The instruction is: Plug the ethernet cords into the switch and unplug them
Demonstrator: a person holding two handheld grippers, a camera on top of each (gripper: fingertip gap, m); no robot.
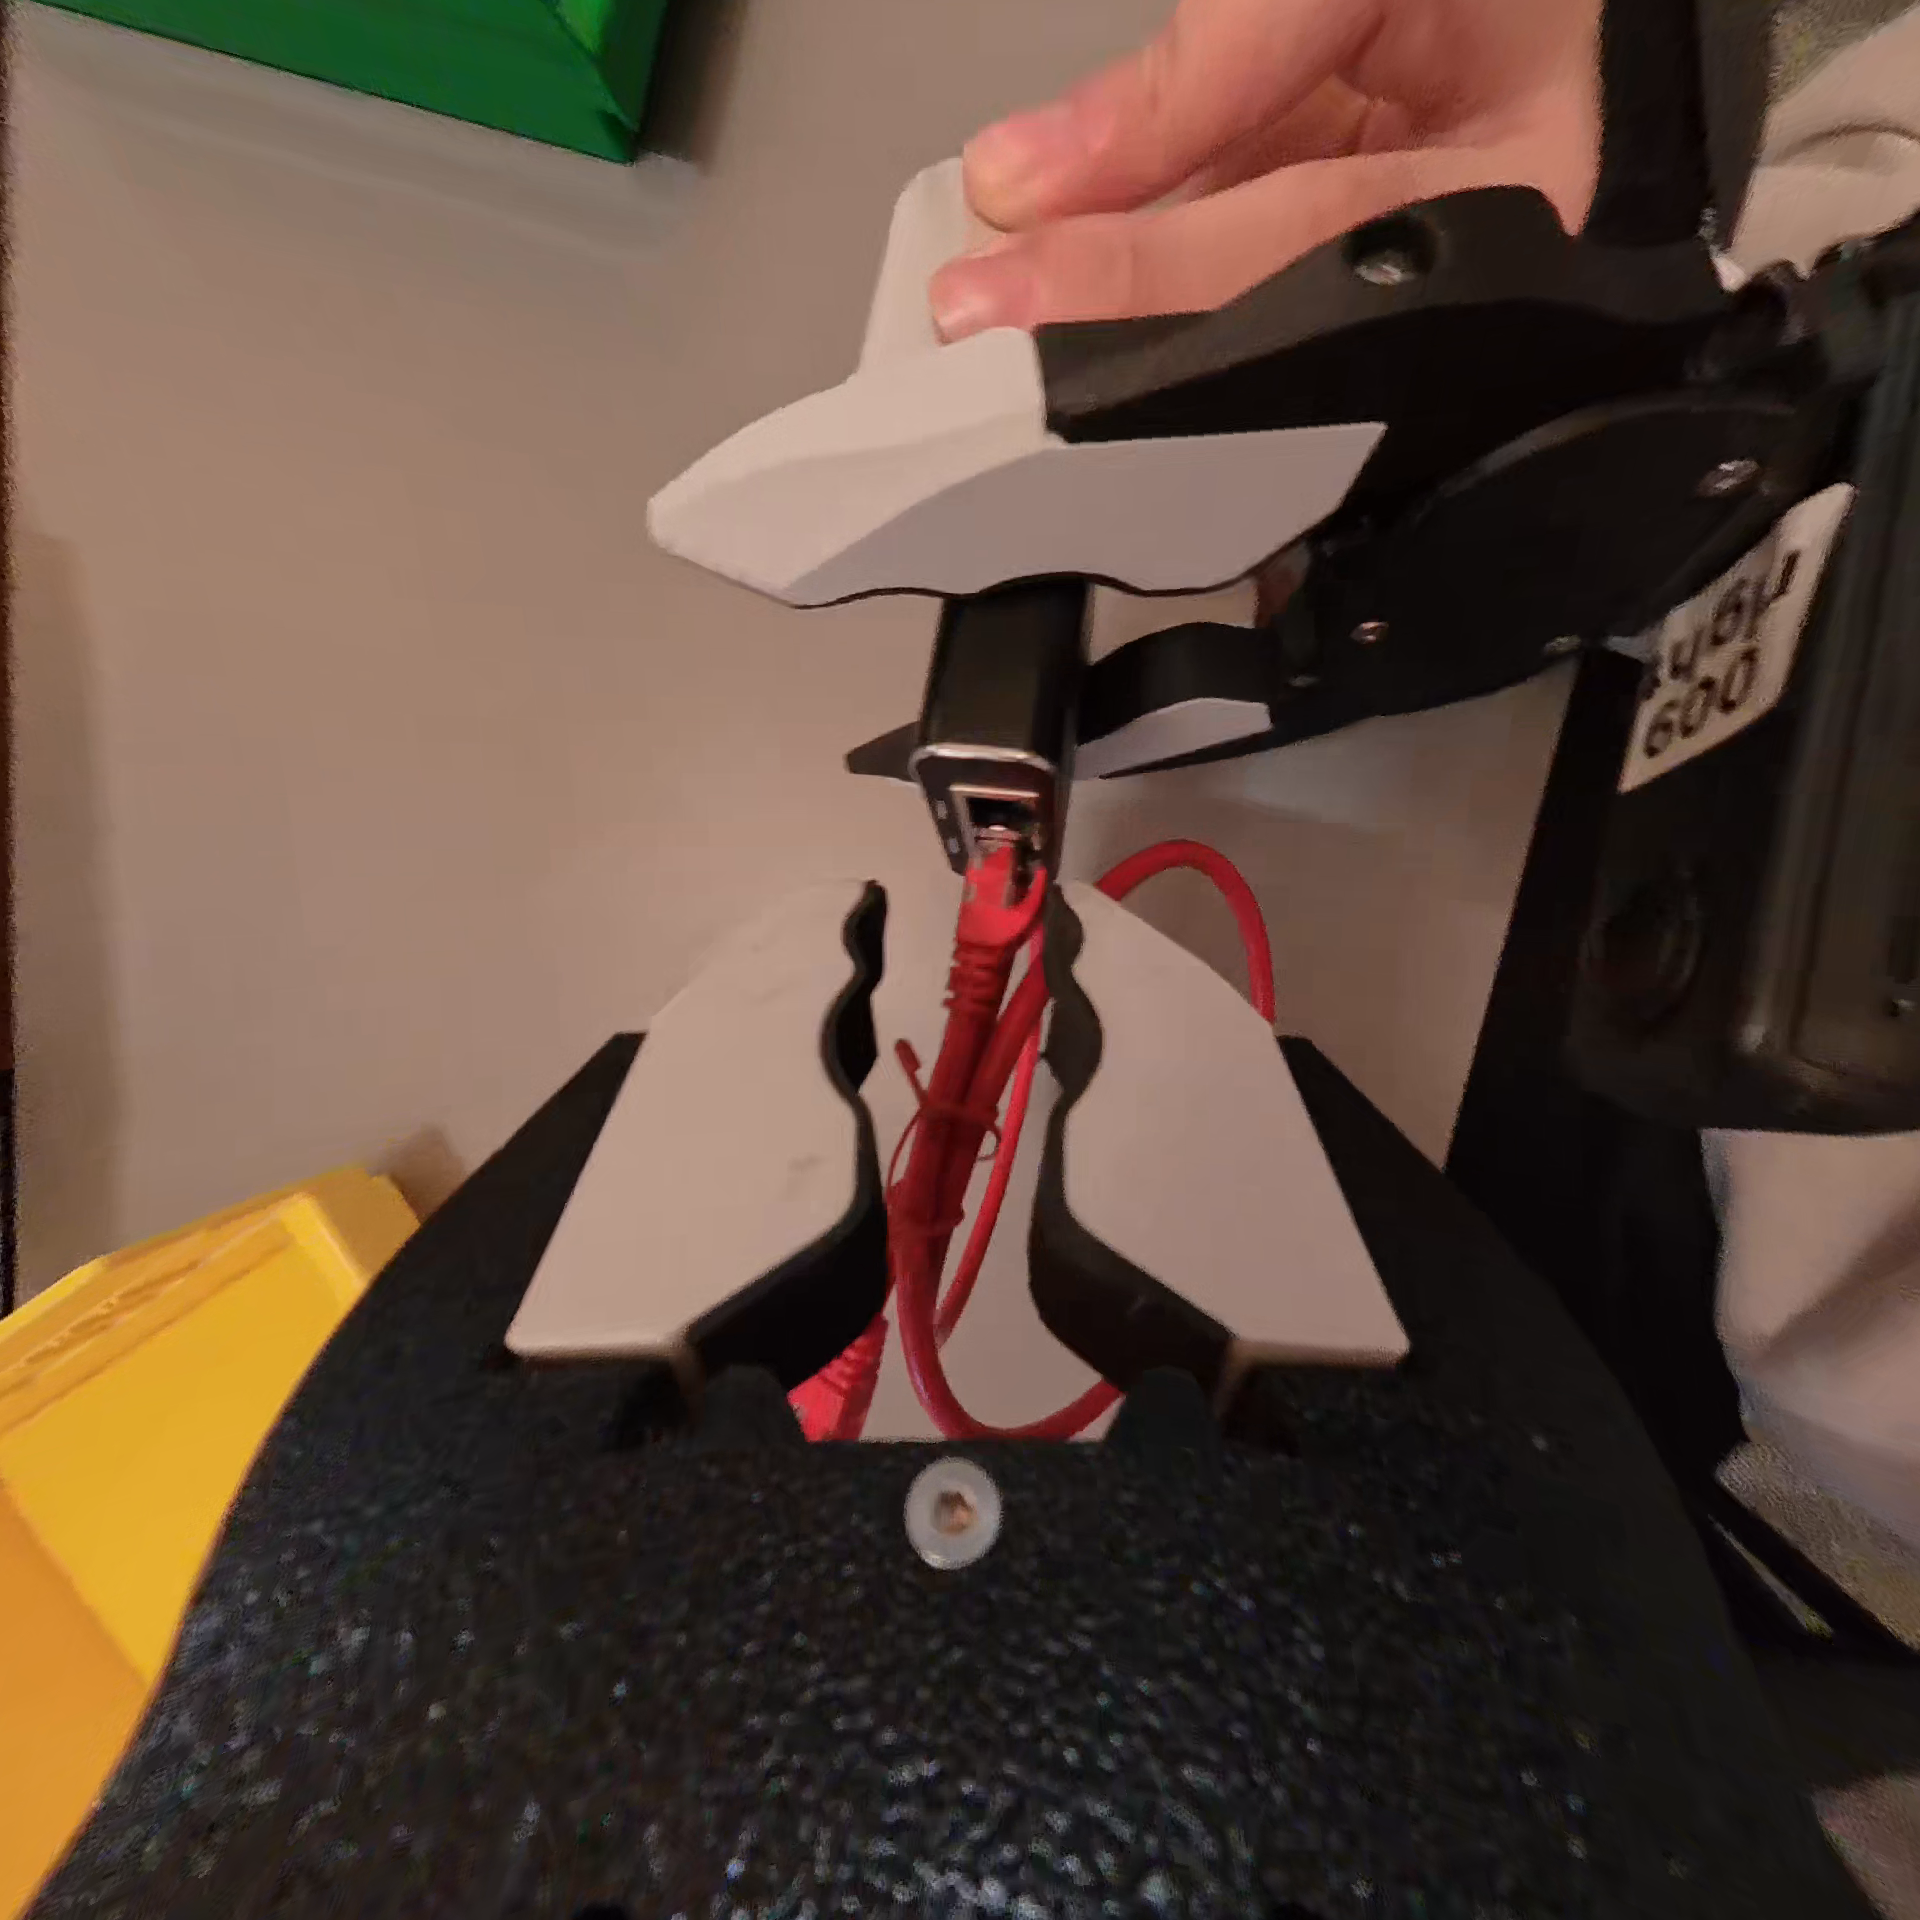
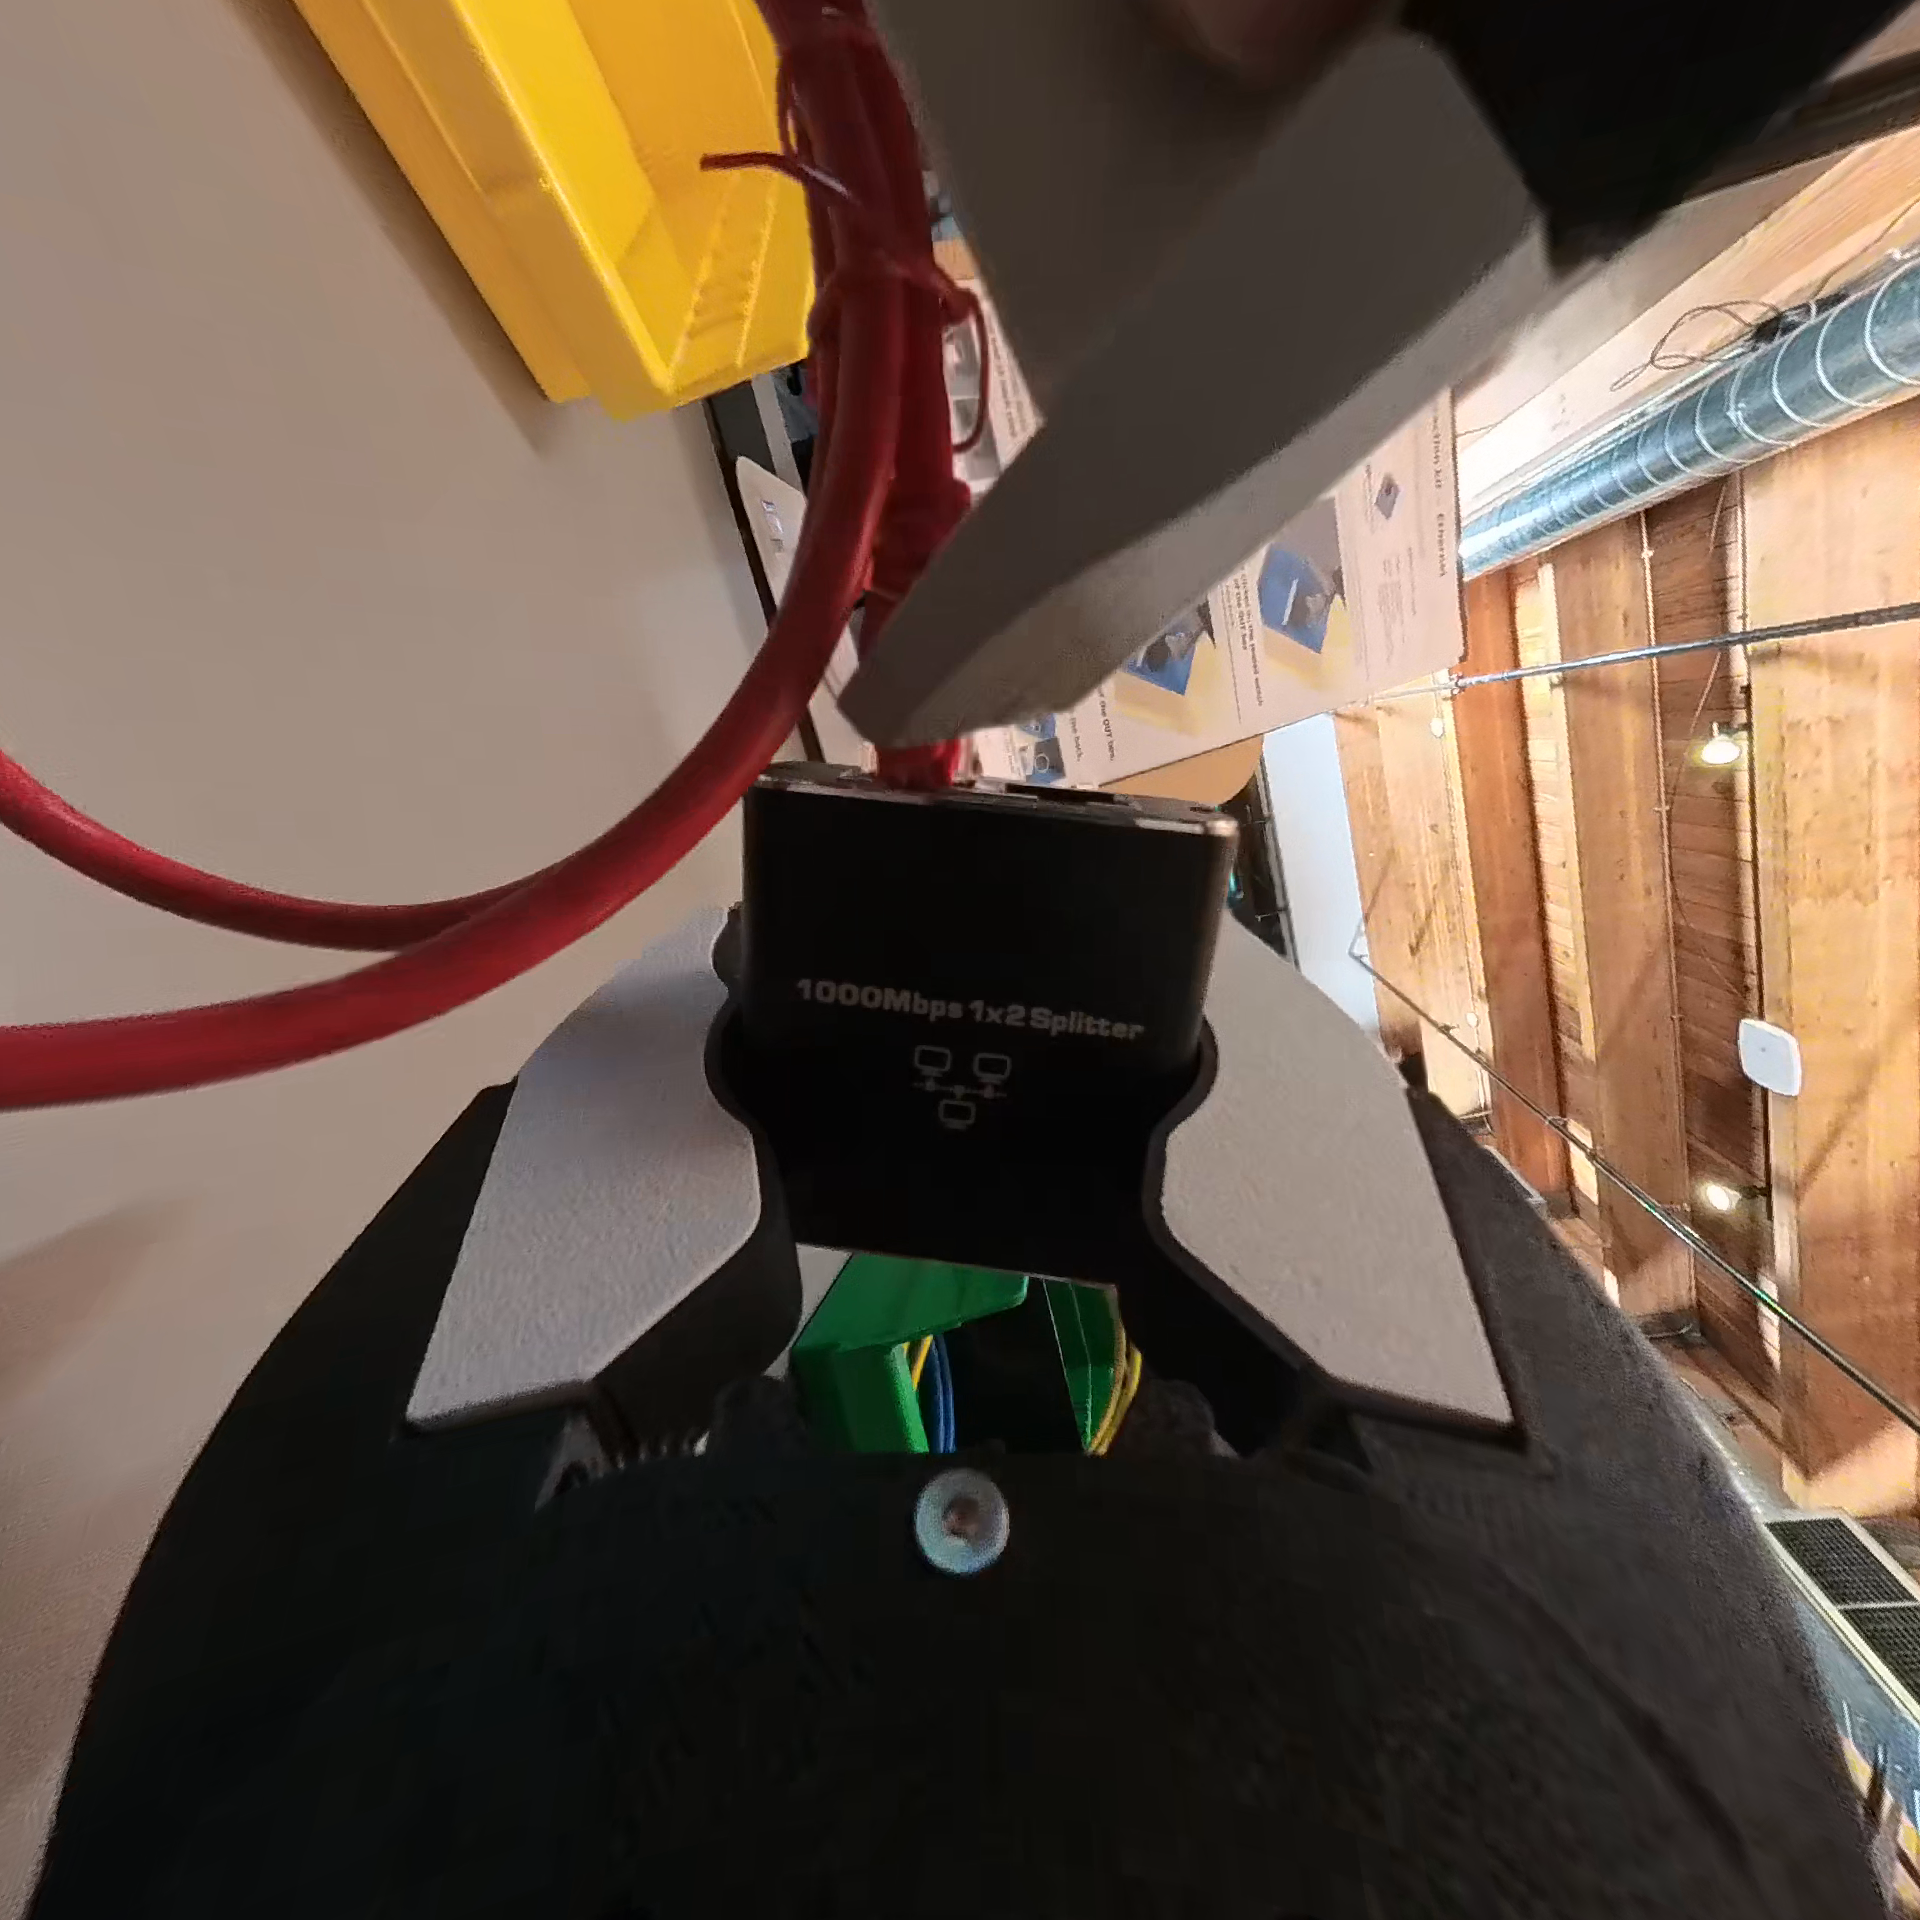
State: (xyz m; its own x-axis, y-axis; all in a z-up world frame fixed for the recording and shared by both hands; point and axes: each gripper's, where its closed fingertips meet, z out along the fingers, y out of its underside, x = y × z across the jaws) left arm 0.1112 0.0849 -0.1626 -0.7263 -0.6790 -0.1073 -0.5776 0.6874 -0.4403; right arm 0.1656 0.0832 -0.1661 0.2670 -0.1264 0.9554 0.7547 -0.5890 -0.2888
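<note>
The left gripper (image 1: 961, 925) points forward and slightly up, its grey-faced fingers (image 1: 717, 1132) set a narrow gap apart on either side of the red ethernet cord (image 1: 982, 997); whether the tips actually pinch the connector boot I cannot tell. The cord's plug sits in a port of the small black switch (image 1: 1003, 691), and the rest of the cord hangs in a loop, bundled with a red twist tie (image 1: 935, 1117), between and behind the fingers. Just beyond, the right gripper (image 1: 1049, 675) comes in from the right, turned on its side, with a hand (image 1: 1226, 166) resting on its top finger. Its jaws are closed on the switch body and hold it in the air, port end facing the left gripper.

From the right wrist view, the switch (image 2: 982, 997) is a flat black box with a metal-edged port face, clamped by its two narrow sides between the fingers (image 2: 592, 1195). The red cord (image 2: 499, 935) enters the far face and curves away left. A yellow bin (image 2: 582, 197) lies on the pale surface (image 2: 260, 520) beyond, and a green bin (image 1: 468, 62) lies farther off
</note>
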